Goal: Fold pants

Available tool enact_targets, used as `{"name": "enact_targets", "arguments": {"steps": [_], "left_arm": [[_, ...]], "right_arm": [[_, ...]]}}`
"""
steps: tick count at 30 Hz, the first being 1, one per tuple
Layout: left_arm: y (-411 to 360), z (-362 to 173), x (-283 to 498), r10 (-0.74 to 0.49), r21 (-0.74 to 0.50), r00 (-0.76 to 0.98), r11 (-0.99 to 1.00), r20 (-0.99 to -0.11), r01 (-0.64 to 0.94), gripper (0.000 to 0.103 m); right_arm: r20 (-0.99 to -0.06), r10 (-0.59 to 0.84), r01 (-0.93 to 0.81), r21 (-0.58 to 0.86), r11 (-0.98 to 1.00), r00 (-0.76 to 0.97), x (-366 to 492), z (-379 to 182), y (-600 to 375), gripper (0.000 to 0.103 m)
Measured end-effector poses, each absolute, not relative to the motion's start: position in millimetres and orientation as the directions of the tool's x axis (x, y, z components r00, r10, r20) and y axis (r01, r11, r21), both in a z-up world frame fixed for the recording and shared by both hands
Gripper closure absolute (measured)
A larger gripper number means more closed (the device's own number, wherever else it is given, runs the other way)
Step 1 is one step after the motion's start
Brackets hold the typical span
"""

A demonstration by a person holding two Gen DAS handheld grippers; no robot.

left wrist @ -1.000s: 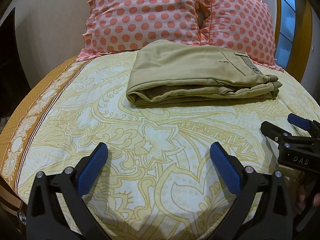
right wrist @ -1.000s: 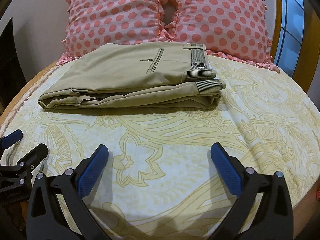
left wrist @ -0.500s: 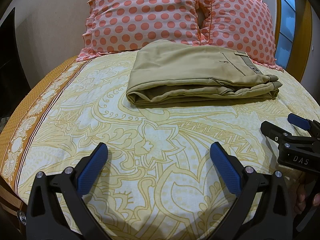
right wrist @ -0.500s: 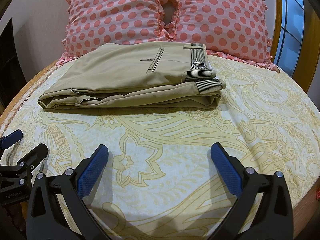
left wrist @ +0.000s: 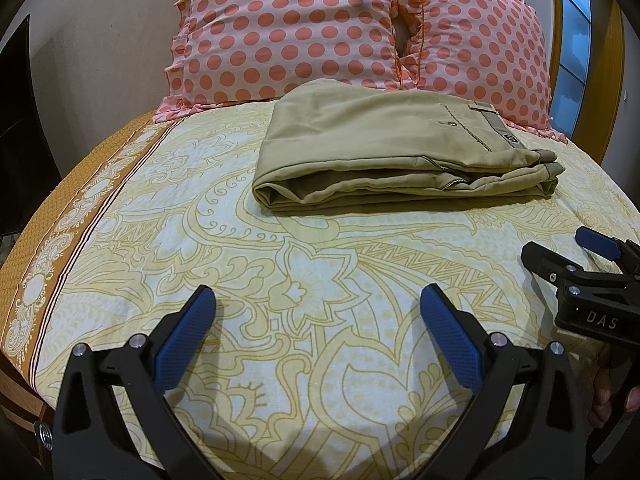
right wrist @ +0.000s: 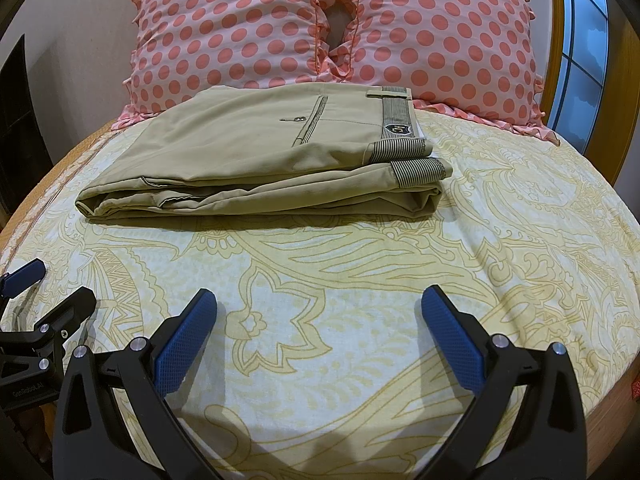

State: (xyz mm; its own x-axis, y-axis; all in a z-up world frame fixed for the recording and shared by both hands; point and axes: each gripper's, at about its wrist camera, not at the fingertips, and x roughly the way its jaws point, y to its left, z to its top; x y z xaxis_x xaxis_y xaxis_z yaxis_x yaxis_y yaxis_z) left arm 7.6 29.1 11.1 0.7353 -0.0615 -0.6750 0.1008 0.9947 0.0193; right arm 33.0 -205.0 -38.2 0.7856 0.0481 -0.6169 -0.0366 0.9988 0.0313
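Observation:
Khaki pants [left wrist: 384, 152] lie folded in a flat stack on the bed, waistband to the right, just in front of the pillows; they also show in the right wrist view [right wrist: 256, 156]. My left gripper [left wrist: 318, 320] is open and empty, low over the sheet well short of the pants. My right gripper [right wrist: 318, 320] is open and empty, also short of the pants. The right gripper shows at the right edge of the left wrist view [left wrist: 568, 252]. The left gripper shows at the left edge of the right wrist view [right wrist: 48, 288].
The bed has a yellow patterned sheet [left wrist: 320, 264] with an orange border at its left edge [left wrist: 60, 232]. Two pink polka-dot pillows [right wrist: 320, 28] lean behind the pants. A wooden frame and window [right wrist: 580, 48] stand at the right.

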Motion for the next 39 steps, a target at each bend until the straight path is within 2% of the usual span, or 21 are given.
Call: {"name": "enact_targets", "arguments": {"steps": [39], "left_arm": [[29.8, 10.2, 7.3, -0.061, 0.021, 0.747, 0.995, -0.662, 0.1, 0.002]], "right_arm": [[-0.617, 0.052, -0.041, 0.031, 0.999, 0.785, 32.7, -38.2, -205.8, 0.001]]}}
